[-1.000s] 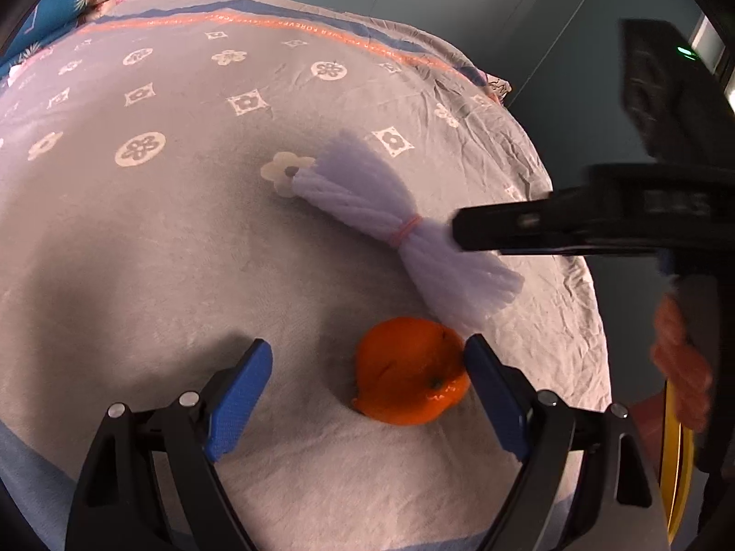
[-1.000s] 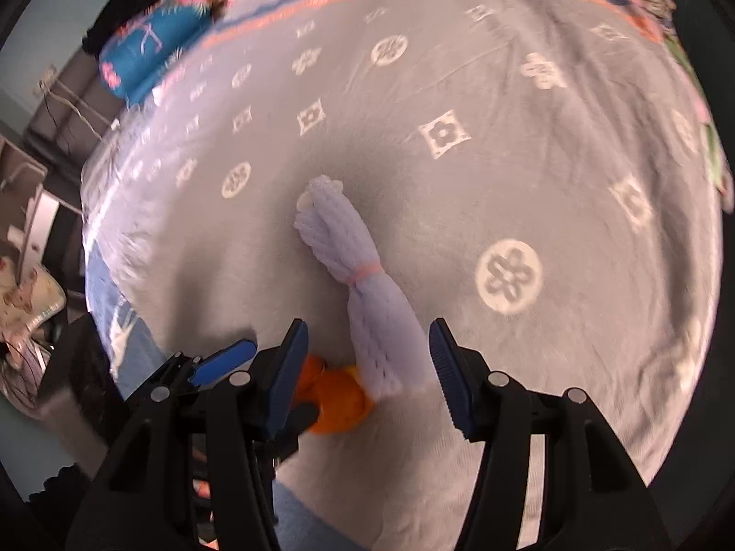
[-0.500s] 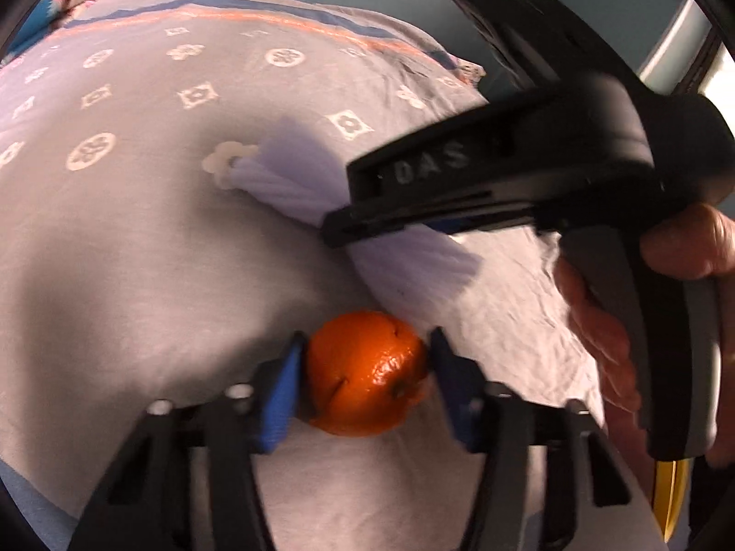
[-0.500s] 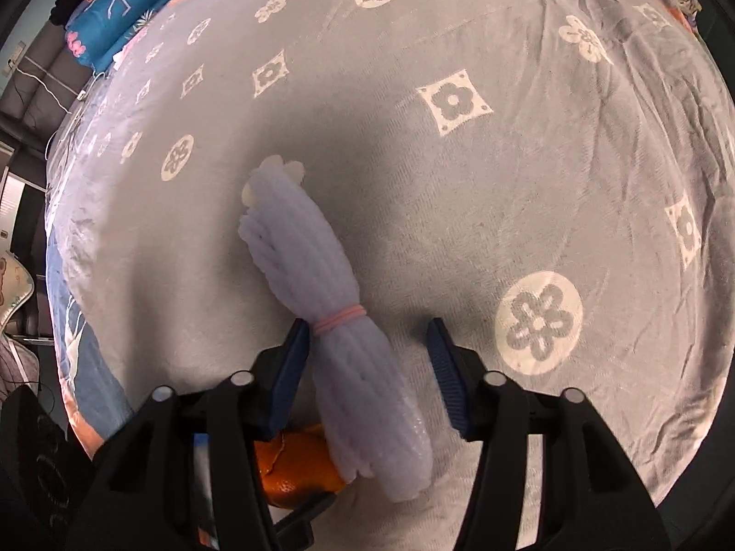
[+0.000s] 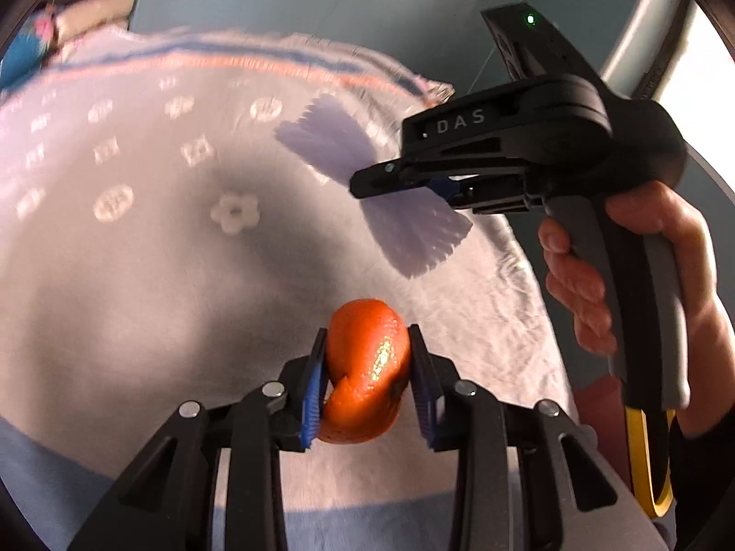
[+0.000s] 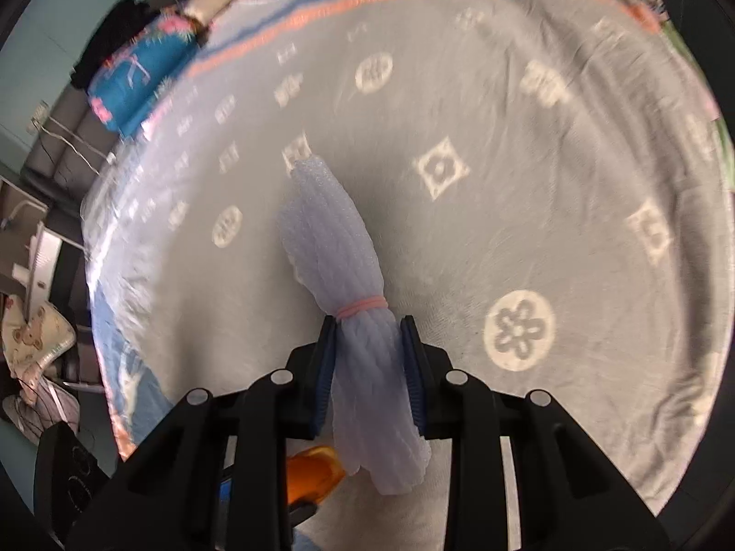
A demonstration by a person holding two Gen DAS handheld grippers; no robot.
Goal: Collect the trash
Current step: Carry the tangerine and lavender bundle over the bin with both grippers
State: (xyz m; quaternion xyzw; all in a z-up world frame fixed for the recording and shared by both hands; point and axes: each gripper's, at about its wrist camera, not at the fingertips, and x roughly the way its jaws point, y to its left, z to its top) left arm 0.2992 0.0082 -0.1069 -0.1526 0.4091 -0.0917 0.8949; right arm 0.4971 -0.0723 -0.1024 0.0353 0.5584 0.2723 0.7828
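Note:
My left gripper [image 5: 367, 381] is shut on an orange peel [image 5: 365, 369] and holds it above the grey patterned bedspread [image 5: 138, 275]. My right gripper [image 6: 370, 367] is shut on a white foam net bundle [image 6: 340, 248] tied with a pink rubber band [image 6: 363, 305], lifted off the bed. In the left wrist view the right gripper [image 5: 367, 181] sits upper right, gripping the foam net bundle [image 5: 413, 234]. The orange peel [image 6: 314, 470] shows below the bundle in the right wrist view.
The bedspread [image 6: 505, 183] has white flower and diamond motifs and an orange-blue border. Folded blue floral bedding [image 6: 138, 73] and pillows lie at the far left. The bed's edge drops off at the right in the left wrist view [image 5: 542, 321].
My left gripper closed on the orange peel and lifted it. My right gripper closed on the foam net bundle near its rubber band and raised it off the bed.

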